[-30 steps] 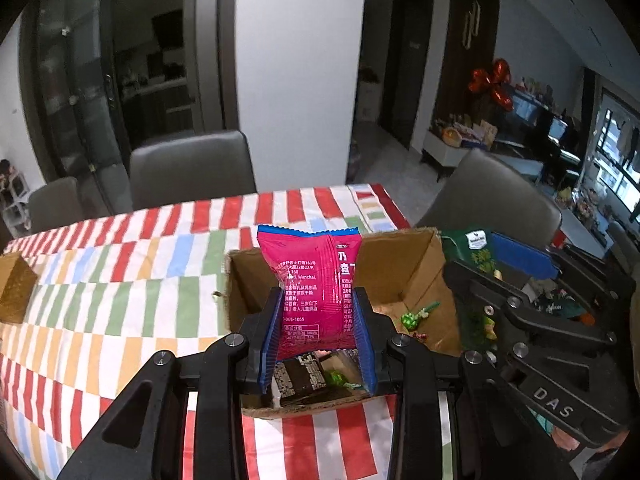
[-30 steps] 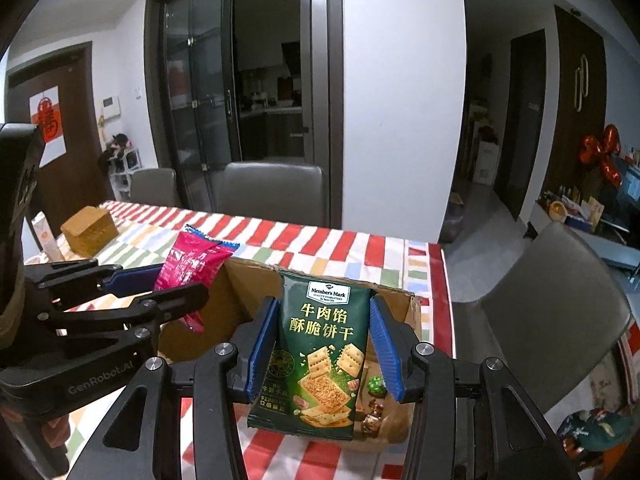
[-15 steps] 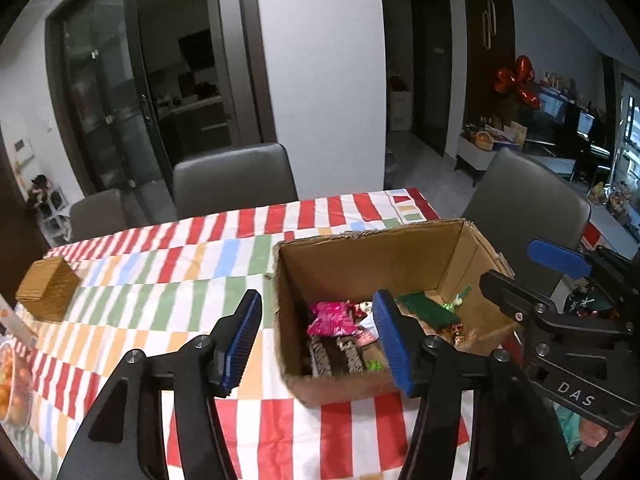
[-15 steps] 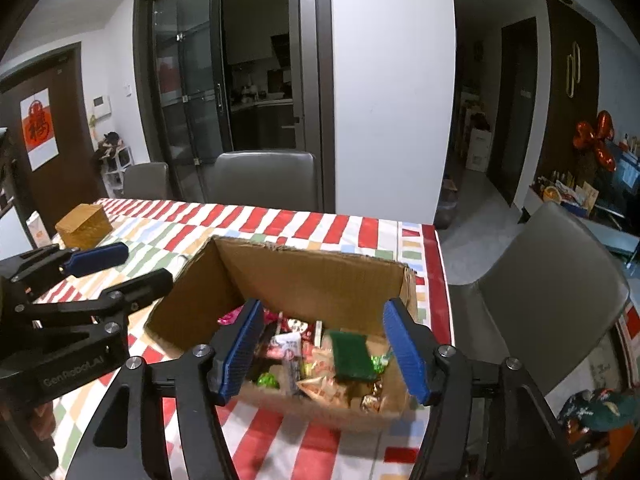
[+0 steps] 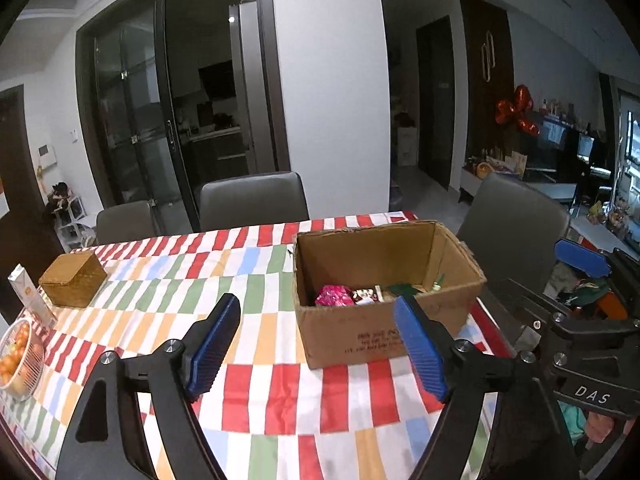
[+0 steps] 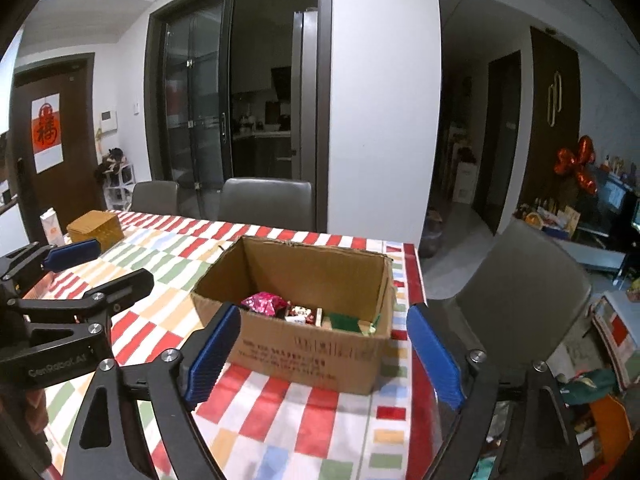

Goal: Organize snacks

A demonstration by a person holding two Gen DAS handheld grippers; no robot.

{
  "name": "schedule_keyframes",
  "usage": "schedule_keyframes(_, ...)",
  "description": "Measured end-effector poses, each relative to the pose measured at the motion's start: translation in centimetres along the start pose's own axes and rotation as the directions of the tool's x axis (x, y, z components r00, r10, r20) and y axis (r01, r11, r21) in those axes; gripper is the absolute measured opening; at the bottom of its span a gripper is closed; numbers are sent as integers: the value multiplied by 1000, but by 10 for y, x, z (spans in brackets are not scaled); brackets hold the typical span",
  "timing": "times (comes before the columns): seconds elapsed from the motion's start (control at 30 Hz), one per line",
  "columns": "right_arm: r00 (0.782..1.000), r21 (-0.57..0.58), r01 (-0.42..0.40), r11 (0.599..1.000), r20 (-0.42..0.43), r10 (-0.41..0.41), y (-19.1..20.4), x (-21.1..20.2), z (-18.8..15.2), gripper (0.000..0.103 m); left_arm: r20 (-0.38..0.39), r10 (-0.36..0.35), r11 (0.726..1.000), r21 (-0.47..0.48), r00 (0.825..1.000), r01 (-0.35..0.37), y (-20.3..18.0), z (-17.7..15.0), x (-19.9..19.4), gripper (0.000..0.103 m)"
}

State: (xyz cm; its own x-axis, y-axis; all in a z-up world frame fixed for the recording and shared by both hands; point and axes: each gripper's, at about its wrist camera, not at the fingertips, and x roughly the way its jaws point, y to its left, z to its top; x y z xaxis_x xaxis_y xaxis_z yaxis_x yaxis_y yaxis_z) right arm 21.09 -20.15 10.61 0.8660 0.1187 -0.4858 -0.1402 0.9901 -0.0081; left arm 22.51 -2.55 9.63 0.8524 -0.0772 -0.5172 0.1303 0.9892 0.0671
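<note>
Both packets, the pink bag (image 5: 334, 295) and green bag (image 6: 346, 322), are now dropped inside the cardboard box (image 5: 360, 330) at twelve o'clock, while the left gripper (image 5: 316, 350) and right gripper (image 6: 324, 354), just opened wide and empty, are pulled back for the next snack.

snacks (image 5: 335, 295) in box (image 5: 362, 340) | box on table (image 5: 256, 384) | basket (image 5: 73, 279) left

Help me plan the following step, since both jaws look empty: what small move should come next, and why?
Probably swing the left gripper leftward to look for more loose snacks. Both it and the right gripper have just been opening, with nothing between their jaws, and the pink packet and green packet already lie in the cardboard box. No loose packet shows on the striped tablecloth.
</note>
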Motion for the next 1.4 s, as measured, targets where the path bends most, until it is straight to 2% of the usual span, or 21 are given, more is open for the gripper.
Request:
schedule_keyframes(0.23, 999, -10, 26, 1000, 29, -26, 7, -36, -20, 88, 19, -14, 999, -35, 1000, 14, 5, -25, -34, 84)
schedule_keyframes(0.4, 998, -31, 46, 998, 46, -45, 15, -55, -34, 90, 46, 15, 1000, 5, 999, -15, 0, -42, -55, 87)
schedule_keyframes(0.6, 999, -9, 29, 1000, 39, -28, 21, -73, -50, 90, 50, 8, 1000, -5, 999, -8, -2, -58, -71, 91)
schedule_keyframes(0.93, 999, -1, 33, 999, 32, -33, 22, -86, -70, 90, 74, 28, 1000, -3, 997, -28, -2, -68, -86, 97)
schedule_keyframes(1.4, 999, 10, 22, 1000, 35, -22, 21, -92, -74, 90, 79, 33, 999, -1, 996, -33, -1, -69, -92, 98)
